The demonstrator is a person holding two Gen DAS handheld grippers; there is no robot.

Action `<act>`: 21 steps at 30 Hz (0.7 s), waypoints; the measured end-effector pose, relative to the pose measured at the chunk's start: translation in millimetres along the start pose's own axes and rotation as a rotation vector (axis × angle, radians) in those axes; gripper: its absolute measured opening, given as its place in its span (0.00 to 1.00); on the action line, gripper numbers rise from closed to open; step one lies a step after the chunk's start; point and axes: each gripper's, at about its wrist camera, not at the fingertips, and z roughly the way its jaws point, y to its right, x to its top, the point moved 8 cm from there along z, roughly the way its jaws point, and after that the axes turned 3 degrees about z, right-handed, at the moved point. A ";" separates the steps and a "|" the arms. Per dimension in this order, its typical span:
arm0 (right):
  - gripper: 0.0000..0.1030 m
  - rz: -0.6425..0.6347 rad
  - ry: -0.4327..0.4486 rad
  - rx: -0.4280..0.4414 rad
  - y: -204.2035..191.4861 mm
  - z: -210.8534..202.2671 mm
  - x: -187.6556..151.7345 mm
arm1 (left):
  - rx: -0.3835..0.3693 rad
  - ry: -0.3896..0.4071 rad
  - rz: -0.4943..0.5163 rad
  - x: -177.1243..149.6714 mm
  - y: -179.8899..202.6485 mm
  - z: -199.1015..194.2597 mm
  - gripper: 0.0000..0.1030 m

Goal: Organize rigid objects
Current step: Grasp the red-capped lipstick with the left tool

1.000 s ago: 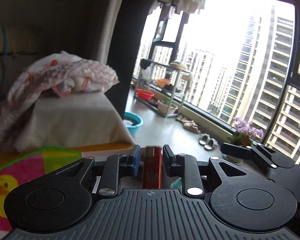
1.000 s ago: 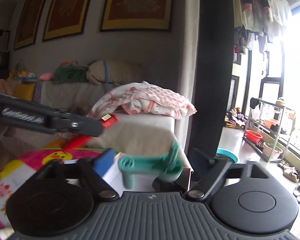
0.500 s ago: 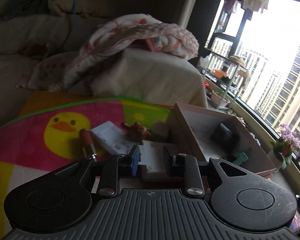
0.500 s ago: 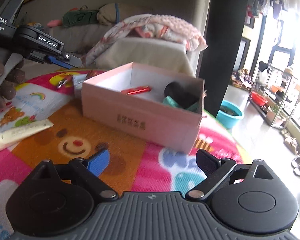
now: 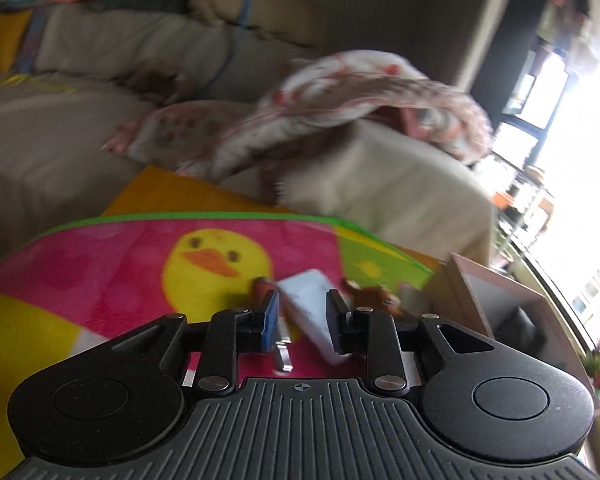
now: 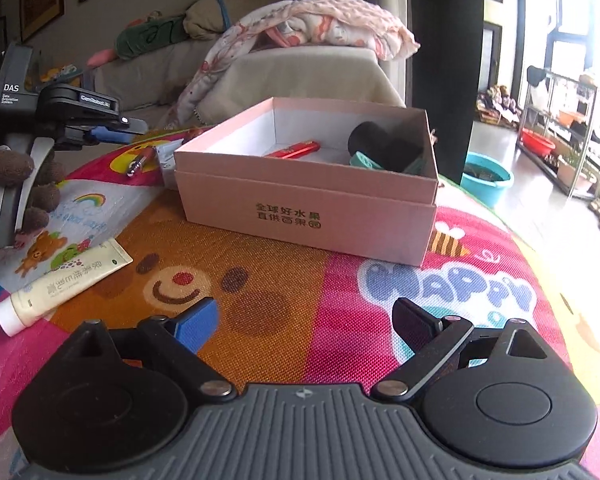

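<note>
The right wrist view is showing inside the pink box (image 6: 306,196): a red stick (image 6: 296,149), a black object (image 6: 370,140) and a teal piece (image 6: 366,160) are lying there. The left view is showing only its corner. The right gripper (image 6: 306,322) is spread wide and empty before the box. The left gripper (image 5: 302,320) is partly open above a white block (image 5: 312,304) beside the box, near a pen (image 6: 140,162). A cream tube (image 6: 60,286) is lying further from the box

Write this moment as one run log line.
left gripper: open over white block | right gripper: open, empty | pink box: holds red pen
</note>
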 end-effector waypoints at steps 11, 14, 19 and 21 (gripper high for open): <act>0.91 0.014 -0.028 -0.009 2.3 4.4 -1.7 | 0.072 -0.093 0.015 -10.7 -6.2 41.6 0.29; 0.91 0.013 -0.033 -0.011 2.4 4.9 -1.5 | 0.074 -0.090 0.073 -14.0 -1.7 38.9 0.27; 0.91 0.009 -0.005 -0.033 1.1 -0.1 8.7 | 0.011 -0.104 0.104 -32.0 -1.9 13.8 0.23; 0.91 -0.008 0.017 -0.020 -6.8 -6.3 26.7 | -0.011 -0.097 0.130 -42.7 -3.3 -1.0 0.23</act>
